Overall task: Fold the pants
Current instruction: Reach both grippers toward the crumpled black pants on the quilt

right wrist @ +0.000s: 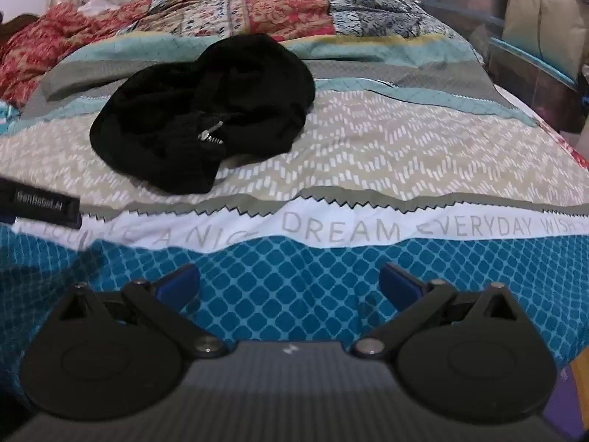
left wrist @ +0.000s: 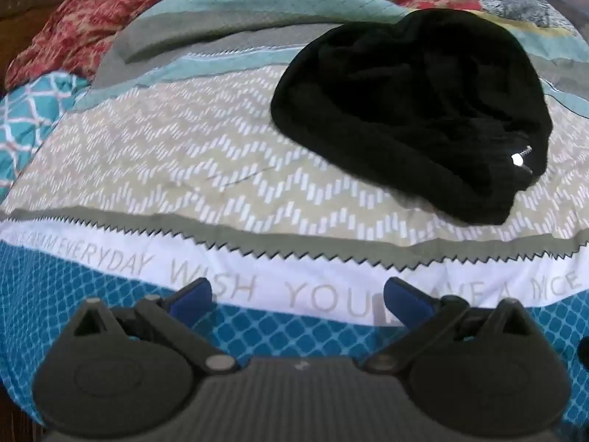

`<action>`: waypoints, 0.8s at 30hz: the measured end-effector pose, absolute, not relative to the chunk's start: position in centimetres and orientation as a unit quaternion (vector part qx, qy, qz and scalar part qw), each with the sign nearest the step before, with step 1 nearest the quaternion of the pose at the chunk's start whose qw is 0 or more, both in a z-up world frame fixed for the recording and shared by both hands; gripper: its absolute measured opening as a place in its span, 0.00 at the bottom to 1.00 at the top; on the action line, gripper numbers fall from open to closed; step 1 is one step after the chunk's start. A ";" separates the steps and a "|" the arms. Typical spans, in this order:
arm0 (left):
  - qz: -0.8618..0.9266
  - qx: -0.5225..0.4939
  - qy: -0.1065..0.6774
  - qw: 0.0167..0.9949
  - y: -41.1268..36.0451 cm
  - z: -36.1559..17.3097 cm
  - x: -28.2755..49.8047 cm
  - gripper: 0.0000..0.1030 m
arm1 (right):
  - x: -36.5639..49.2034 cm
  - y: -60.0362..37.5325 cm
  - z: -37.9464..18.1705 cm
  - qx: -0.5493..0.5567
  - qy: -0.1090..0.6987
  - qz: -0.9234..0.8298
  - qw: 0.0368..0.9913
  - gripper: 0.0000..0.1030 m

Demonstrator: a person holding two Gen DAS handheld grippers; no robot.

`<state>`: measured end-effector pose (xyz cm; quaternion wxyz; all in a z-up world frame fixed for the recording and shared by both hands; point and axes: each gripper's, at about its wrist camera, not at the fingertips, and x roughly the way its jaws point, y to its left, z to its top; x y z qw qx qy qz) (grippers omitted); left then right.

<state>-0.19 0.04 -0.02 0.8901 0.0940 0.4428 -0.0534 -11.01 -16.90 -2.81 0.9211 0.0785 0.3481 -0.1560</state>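
Black pants (left wrist: 412, 110) lie crumpled in a heap on the patterned bedspread (left wrist: 184, 154), with a silver zipper (left wrist: 521, 156) showing at the near edge. In the right wrist view the same pants (right wrist: 206, 110) sit upper left, zipper (right wrist: 211, 134) facing me. My left gripper (left wrist: 298, 294) hovers open over the near part of the bed, well short of the pants, nothing between its blue pads (left wrist: 195, 294). My right gripper (right wrist: 291, 283) is open too, empty, above the teal diamond band, with the pants ahead and to the left.
A red floral quilt (right wrist: 257, 11) is bunched along the far side of the bed. Stacked storage and bags (right wrist: 533, 37) stand beyond the bed's right edge. The other gripper's black body (right wrist: 40, 202) pokes in at the left of the right wrist view.
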 end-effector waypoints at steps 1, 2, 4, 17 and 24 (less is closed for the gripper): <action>-0.063 0.092 0.437 0.892 0.1 0.0 -0.5 1.00 | -11.1 -16.6 -2.6 0.081 0.342 -0.156 0.923 1.00; -0.071 0.090 0.429 0.896 0.2 0.0 -1.0 1.00 | -11.2 -16.1 -2.2 0.082 0.334 -0.154 0.926 1.00; -0.090 0.061 0.425 0.899 1.7 -0.3 -1.9 1.00 | -11.4 -15.7 -1.1 0.098 0.326 -0.144 0.929 1.00; -0.121 -0.074 0.491 0.860 6.9 -0.5 -0.5 0.81 | -8.8 -23.0 1.3 0.290 0.312 -0.162 0.890 0.69; -0.137 -0.061 0.408 0.901 9.8 3.9 -1.8 0.71 | -1.0 -24.8 -0.3 0.335 0.303 -0.138 0.881 0.73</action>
